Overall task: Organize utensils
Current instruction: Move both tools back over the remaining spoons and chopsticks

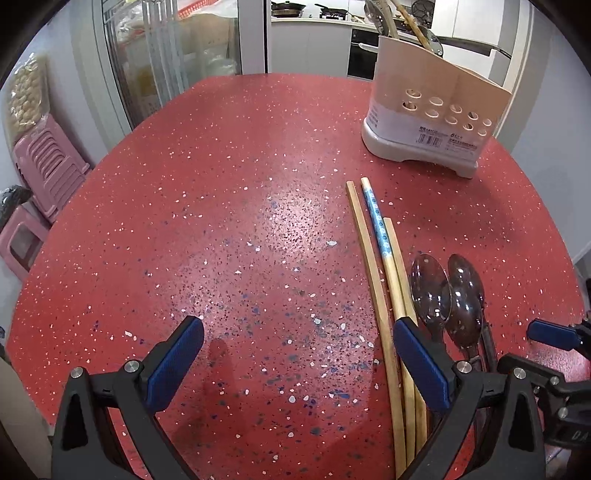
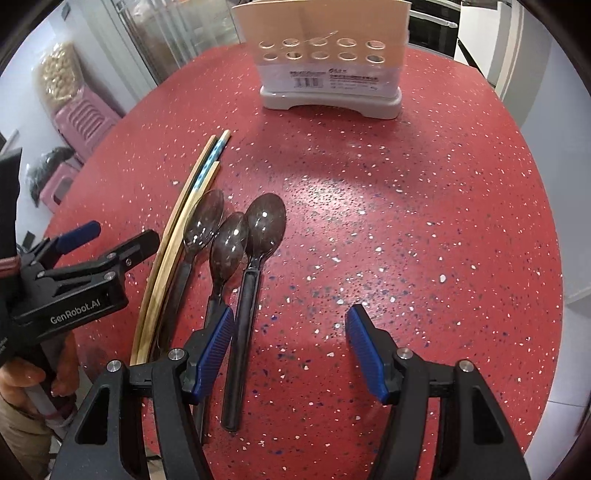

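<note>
Three chopsticks, one with a blue pattern, lie side by side on the red speckled table. Right of them lie dark translucent spoons. My left gripper hangs open wide low over the table, its right finger above the chopsticks. In the right wrist view three spoons lie beside the chopsticks. My right gripper is open, and the rightmost spoon's handle lies just inside its left finger, untouched. A beige utensil holder stands at the back.
The holder holds a ladle and wooden utensils. Pink plastic stools stand left of the table. A kitchen counter with pans is behind. A person's hand holds the left gripper. The right gripper's finger shows at the far right.
</note>
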`<state>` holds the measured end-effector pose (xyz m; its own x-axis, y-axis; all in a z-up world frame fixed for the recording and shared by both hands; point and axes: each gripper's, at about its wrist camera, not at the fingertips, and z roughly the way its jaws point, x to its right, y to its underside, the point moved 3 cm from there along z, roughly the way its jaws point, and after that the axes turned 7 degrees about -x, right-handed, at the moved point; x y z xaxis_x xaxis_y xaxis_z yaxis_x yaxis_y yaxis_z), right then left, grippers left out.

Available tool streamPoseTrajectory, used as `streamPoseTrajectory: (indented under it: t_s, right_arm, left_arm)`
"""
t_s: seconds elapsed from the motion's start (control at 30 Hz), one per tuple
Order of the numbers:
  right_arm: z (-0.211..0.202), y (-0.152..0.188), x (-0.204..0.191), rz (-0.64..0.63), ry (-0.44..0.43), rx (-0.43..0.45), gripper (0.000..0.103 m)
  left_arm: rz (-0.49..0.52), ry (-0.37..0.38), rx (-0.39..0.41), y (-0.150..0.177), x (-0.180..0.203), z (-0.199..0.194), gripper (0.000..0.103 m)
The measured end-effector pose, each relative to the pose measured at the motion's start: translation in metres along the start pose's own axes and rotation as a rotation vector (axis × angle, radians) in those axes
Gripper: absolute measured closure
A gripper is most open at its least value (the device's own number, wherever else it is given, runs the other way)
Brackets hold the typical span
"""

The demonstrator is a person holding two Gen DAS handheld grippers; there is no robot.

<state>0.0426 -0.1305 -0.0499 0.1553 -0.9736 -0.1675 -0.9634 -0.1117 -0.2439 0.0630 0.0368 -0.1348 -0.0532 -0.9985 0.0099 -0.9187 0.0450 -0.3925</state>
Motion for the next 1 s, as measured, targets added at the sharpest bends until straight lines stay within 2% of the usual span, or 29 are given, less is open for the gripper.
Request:
streamPoseTrajectory:
  t_s: [0.3, 0.47, 0.77, 0.93, 1.0]
  right_arm:
    - [0.005, 0.001, -0.009, -0.046, 0.076, -0.006, 0.036]
    - [0.009, -0.001, -0.016, -0.084, 0.131, -0.012, 0.037]
    - [0.013, -0.019, -0.015, -0.073, 0.130, -0.048, 0.043]
    - [0.014, -0.023, -0.017, -0.101, 0.134, -0.061, 0.045]
    - [0.014, -0.023, -0.019, -0.113, 0.124, -0.066, 0.050]
  left_arm:
    - [-0.009, 0.006, -0.010, 0.018, 0.000, 0.040, 0.000]
    - [0.002, 0.015, -0.010, 0.015, 0.001, 0.058, 0.000]
    - [0.036, 0.005, -0.026, 0.018, 0.013, 0.091, 0.000]
    - [0.047, 0.014, -0.032, 0.007, 0.015, 0.099, 0.000]
    - [0.049, 0.014, -0.037, 0.004, 0.017, 0.105, 0.000]
